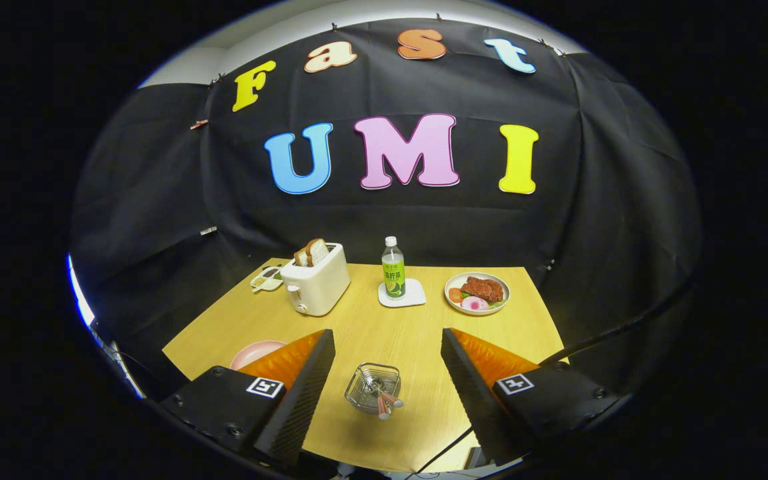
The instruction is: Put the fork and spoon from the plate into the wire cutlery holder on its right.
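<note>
My tongs [384,387] hang apart above the wire cutlery holder [373,388], whose leaning cutlery handles [387,401] could tip it

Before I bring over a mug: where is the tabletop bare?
Bare wood lies between the toaster, the coaster under the bottle and the wire cutlery holder; also between that holder and the food plate. It is crowded behind the toaster by the small dish. The open hand-held gripper flanks the holder.
</note>
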Available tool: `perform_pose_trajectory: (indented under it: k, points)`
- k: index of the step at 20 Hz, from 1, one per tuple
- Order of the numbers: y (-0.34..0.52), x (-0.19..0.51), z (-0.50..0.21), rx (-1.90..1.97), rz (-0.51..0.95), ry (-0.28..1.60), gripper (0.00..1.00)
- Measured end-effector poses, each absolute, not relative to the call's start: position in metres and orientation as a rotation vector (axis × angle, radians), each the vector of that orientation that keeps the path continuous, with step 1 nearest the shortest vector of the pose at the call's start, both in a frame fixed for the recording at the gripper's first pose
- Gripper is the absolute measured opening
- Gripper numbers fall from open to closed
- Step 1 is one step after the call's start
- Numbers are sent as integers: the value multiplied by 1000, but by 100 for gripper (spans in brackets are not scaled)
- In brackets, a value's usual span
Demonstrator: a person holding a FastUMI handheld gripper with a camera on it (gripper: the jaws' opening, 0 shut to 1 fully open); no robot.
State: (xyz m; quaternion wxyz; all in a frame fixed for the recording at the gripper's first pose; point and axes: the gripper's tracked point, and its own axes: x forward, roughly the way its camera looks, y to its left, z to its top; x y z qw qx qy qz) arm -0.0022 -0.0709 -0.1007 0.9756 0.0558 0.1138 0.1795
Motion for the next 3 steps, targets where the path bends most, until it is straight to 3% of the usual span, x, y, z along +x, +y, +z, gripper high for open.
perform_pose_trajectory:
  k: [3]
  points:
    - [-73, -1, -100, 117, 360, 230, 99]
